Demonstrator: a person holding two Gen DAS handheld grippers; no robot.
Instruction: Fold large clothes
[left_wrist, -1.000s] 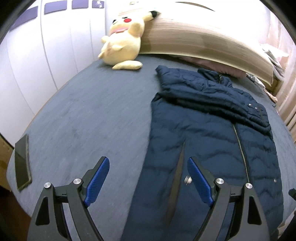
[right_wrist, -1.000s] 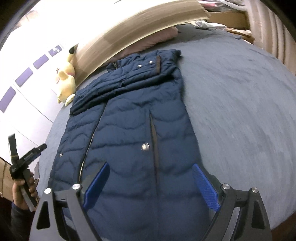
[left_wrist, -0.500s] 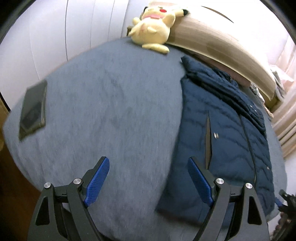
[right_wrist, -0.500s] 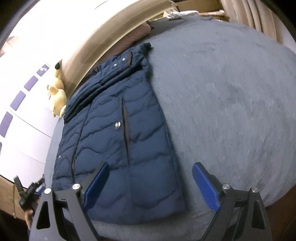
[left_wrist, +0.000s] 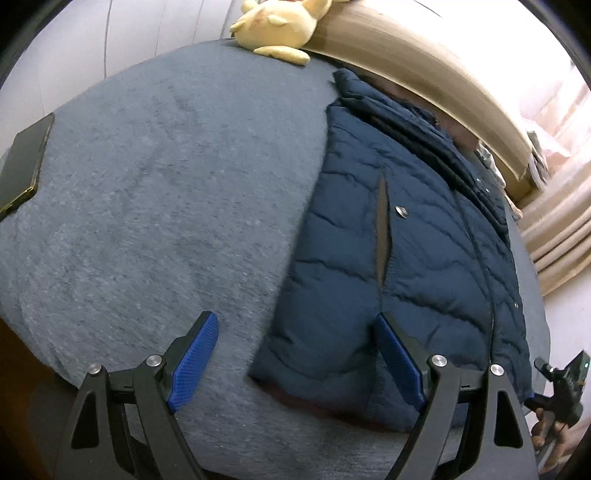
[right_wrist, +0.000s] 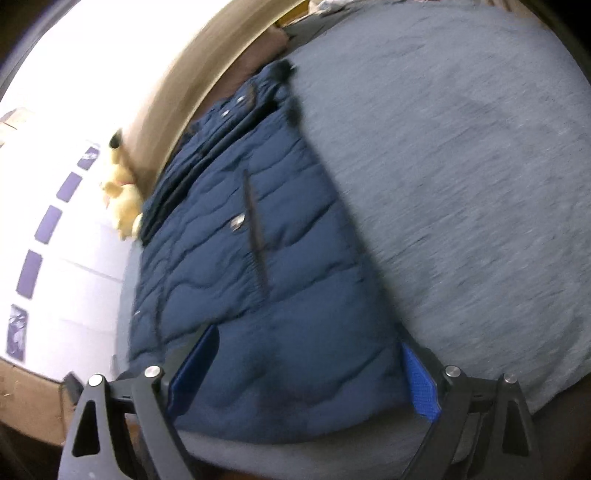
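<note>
Bed (left_wrist: 147, 192): spreading across both views under a grey-blue fleecy cover, carrying everything below.
Headboard (left_wrist: 406, 51): running along the far edge, light wood-coloured.
Jacket (left_wrist: 406, 258): lying flat on the right half of the bed in the left wrist view, navy, quilted in wavy seams; collar end pointing far toward the headboard, hem reaching close to the near edge of the bed; pocket slit and a snap showing on the front, zip line running down beside them.
Curtains (left_wrist: 554, 236): hanging at the far right, pale beige folds.
Plush toy (left_wrist: 277, 29): sitting at the far edge against the headboard, yellow, well apart from the jacket's collar.
Phone (left_wrist: 22, 166): lying dark and flat at the left edge of the bed, well apart from the jacket.
Left hand-held gripper (left_wrist: 295, 358): hovering above the near left corner of the hem, blue pads standing wide apart, nothing pinched between them.
Right hand-held gripper (right_wrist: 306, 373): hovering over the near right part of the hem, pads standing wide apart, gripping nothing; picture blurring, contact with the fabric impossible to tell.
</note>
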